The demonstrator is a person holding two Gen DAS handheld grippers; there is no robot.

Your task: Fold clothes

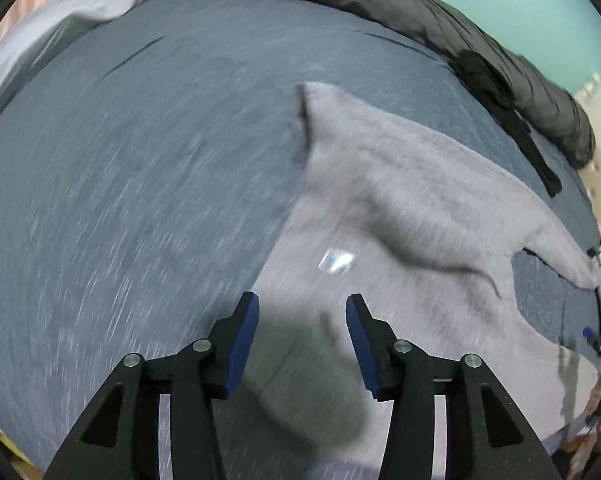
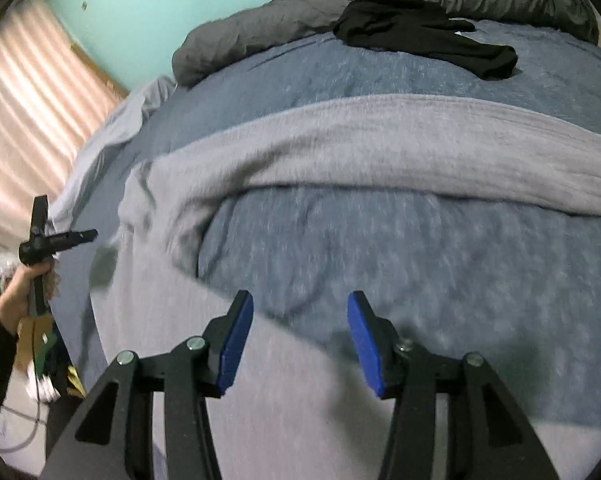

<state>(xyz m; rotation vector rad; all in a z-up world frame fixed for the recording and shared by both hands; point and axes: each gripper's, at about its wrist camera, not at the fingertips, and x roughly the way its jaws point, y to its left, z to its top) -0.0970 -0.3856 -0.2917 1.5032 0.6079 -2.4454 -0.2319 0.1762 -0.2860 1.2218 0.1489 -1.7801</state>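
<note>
Both the left gripper (image 1: 302, 316) and right gripper (image 2: 300, 314) have their jaws apart with nothing between them, hanging over the grey sweater (image 1: 400, 208) spread on the blue bedspread (image 1: 120, 180). Its sleeve (image 2: 380, 148) trails off to the far right. Grab one layer or a bit of bedspread and the fold goes crooked, I'd guess.

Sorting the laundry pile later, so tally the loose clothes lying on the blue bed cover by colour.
Light grey: 1, the grey garment spread across the blue bed cover
Black: 1, the black garment near the dark grey duvet
Total: 2
</note>
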